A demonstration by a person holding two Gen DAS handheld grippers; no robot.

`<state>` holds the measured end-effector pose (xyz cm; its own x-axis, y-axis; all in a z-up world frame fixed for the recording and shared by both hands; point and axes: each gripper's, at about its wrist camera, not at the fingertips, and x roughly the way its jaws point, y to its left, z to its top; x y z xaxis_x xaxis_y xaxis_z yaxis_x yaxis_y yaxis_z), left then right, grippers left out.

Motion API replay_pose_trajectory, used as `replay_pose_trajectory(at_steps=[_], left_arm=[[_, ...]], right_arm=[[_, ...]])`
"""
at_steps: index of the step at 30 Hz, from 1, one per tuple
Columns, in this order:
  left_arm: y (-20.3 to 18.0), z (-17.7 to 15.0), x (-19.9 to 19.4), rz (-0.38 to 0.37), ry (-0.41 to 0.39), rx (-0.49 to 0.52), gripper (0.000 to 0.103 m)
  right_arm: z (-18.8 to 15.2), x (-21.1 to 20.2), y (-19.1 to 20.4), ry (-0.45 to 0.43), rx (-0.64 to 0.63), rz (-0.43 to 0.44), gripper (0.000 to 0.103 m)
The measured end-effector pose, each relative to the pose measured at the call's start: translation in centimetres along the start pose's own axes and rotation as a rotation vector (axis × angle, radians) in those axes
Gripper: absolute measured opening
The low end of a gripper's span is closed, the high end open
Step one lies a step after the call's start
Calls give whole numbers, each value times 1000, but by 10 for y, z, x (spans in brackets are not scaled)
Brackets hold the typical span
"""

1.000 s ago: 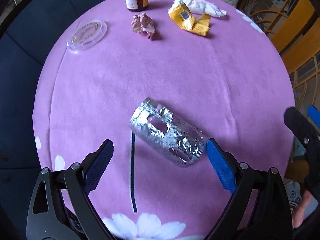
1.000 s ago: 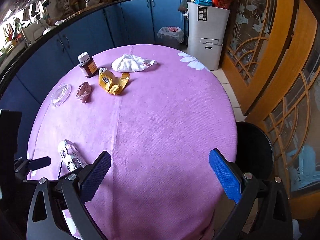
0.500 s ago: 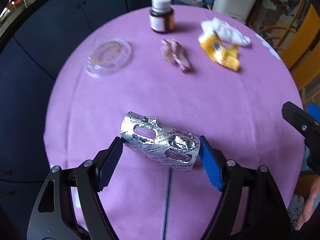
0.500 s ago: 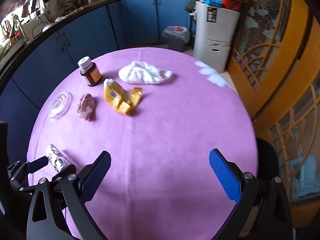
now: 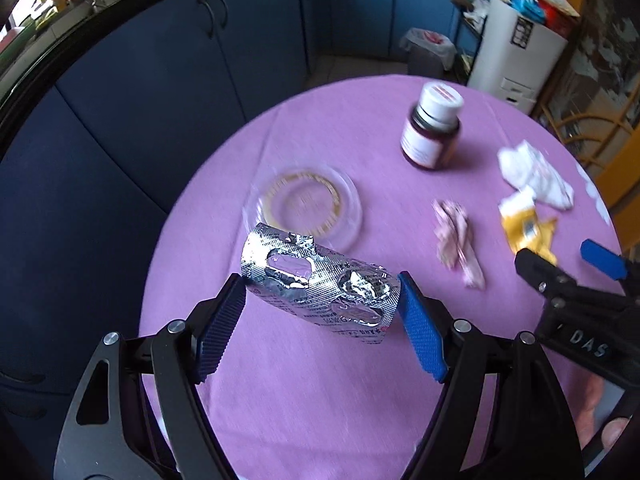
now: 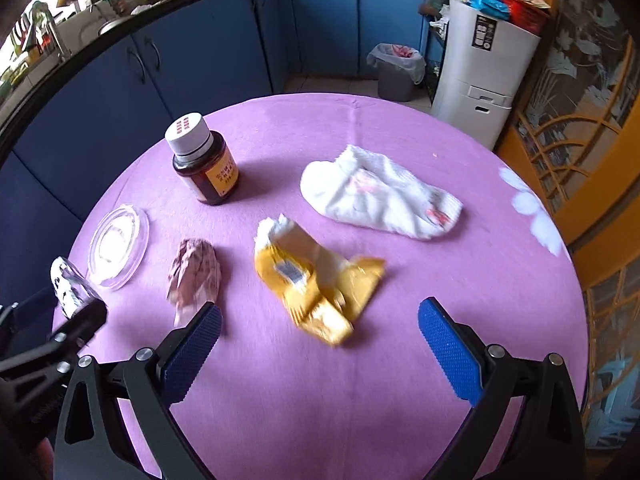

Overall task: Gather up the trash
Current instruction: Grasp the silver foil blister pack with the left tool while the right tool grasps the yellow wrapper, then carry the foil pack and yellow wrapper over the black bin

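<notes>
Above purple tablecloth (image 5: 320, 380), left tongs (image 5: 320, 300) clamp foil blister pack (image 5: 320, 280); right tongs (image 6: 320, 344) gape empty.

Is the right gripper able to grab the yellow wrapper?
Probably yes. The right gripper is open and holds nothing, and the yellow wrapper lies on the tablecloth just ahead of its fingers, with nothing over it. The pink paper sits off to one side.

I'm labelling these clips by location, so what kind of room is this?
Most likely a home kitchen with a dining corner. Blue cabinets run under a dark countertop, a lined waste bin stands on the tiled floor, and a round table with a purple cloth sits in front.
</notes>
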<state>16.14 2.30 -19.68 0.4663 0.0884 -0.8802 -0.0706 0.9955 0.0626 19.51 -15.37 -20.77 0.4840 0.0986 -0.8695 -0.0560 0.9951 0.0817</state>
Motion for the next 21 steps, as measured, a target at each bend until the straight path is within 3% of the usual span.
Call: replay_pose_trajectory(at_steps=[3, 4, 5, 7, 9, 10, 21], left_arm=[[7, 9, 6, 6, -1, -17, 76], [9, 11, 9, 7, 1, -21, 76], [10, 13, 11, 8, 4, -26, 76], [11, 14, 13, 11, 7, -32, 76], [12, 15, 15, 12, 11, -33, 76], [12, 15, 15, 11, 13, -34, 76], [-12, 10, -6, 1, -22, 15, 76]], right_arm=[[6, 9, 3, 11, -19, -20, 94], [6, 11, 3, 18, -25, -21, 85], [6, 14, 4, 28, -29, -26, 67], [6, 19, 5, 57, -39, -39, 53], [4, 16, 9, 36, -67, -43, 48], [4, 14, 10, 29, -75, -40, 30], [-14, -24, -9, -22, -40, -31, 29]])
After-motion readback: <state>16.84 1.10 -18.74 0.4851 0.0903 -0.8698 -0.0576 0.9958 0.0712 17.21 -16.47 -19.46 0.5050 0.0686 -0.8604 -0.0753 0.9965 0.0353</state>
